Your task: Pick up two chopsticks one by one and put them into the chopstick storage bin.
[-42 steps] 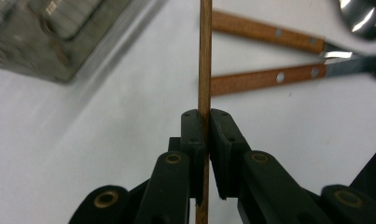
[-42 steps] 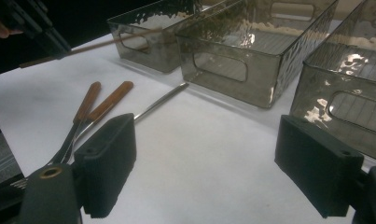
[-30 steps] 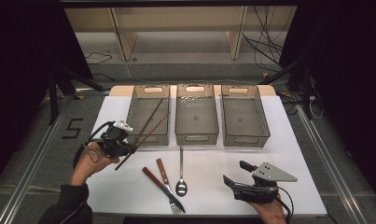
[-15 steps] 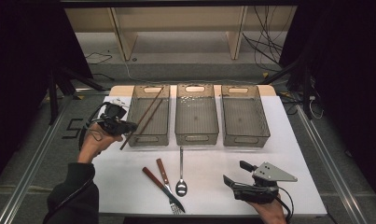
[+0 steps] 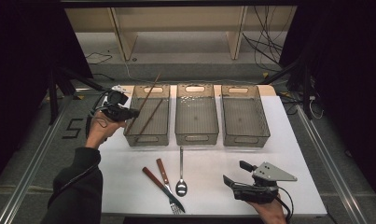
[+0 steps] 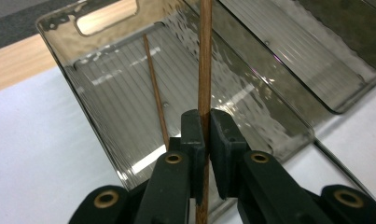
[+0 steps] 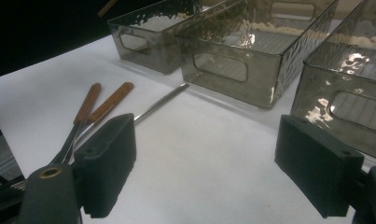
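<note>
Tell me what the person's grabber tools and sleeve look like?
Both grippers are black. The left gripper has a dark cable looping from it, and brass-coloured rivets on its jaws in its own view. The right gripper carries a grey three-cornered plate on top and wide flat black pads. The left arm wears a black sleeve.

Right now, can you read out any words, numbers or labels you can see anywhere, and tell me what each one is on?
"5": a dark numeral on the grey floor left of the table, at.
No other text is readable: the three bins, the cutlery and the hand-held grippers carry no legible marks.
</note>
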A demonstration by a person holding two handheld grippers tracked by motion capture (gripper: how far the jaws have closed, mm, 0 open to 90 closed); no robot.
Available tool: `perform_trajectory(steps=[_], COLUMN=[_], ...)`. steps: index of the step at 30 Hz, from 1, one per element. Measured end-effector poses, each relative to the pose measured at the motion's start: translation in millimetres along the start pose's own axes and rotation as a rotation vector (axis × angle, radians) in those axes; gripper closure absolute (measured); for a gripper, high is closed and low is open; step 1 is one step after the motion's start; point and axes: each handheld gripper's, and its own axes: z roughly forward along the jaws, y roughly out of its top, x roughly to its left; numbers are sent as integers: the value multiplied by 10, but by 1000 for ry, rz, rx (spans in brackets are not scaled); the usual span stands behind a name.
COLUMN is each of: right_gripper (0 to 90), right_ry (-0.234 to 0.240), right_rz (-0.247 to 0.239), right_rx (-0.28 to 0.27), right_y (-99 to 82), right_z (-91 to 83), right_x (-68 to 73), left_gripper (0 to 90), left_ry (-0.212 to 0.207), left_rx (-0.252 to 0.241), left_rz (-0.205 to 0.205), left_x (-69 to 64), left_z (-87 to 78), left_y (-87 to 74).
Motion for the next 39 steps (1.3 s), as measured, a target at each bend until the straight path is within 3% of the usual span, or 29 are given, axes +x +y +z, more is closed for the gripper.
perform_trajectory(steps=[11,26,29,39], right_gripper=[212,212,212,212], right_ry=[1,3,3,3], right_rz=[0,1,1,0], right_rx=[-3,-1,1,0], right_y=[-1,-2,-2,-2], right_z=[-3,-2,-2,-2], right_x=[-3,-2,0,-2], left_gripper=[838,838,838,836], left_ry=[35,39,43,44], left_rx=[0,29,47,65], left_rz=[-17,-54,-45,-80], left_x=[96,138,128,157], left_z=[170,356,384,451], left_y=[96,41,26,-27])
